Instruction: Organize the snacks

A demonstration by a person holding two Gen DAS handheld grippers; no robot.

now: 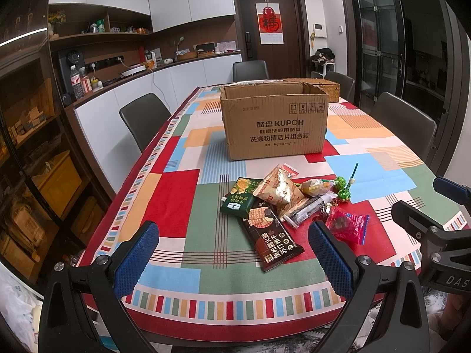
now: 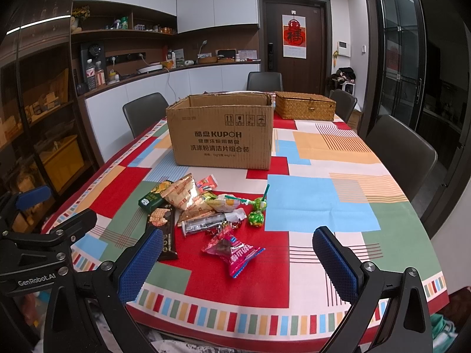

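A heap of snacks lies on the patterned tablecloth: a dark cracker pack (image 1: pixel 272 241) (image 2: pixel 164 232), a green pack (image 1: pixel 240 197) (image 2: pixel 153 195), a tan crinkled bag (image 1: pixel 278 189) (image 2: pixel 185 195), a pink candy packet (image 1: pixel 348 225) (image 2: pixel 234 250) and green lollipops (image 1: pixel 343 189) (image 2: pixel 256 213). Behind them stands an open cardboard box (image 1: pixel 275 123) (image 2: pixel 220 132). My left gripper (image 1: pixel 232 254) hangs open above the near table edge, in front of the cracker pack. My right gripper (image 2: pixel 238 260) is open too, with the pink packet lying between and ahead of its fingers. Neither holds anything.
A woven lidded basket (image 2: pixel 306 106) (image 1: pixel 322 83) sits at the far right behind the box. Grey chairs (image 1: pixel 144 117) (image 2: pixel 403 144) ring the table. A counter with bottles and cabinets runs along the left wall. Open tablecloth (image 2: pixel 323 203) lies right of the snacks.
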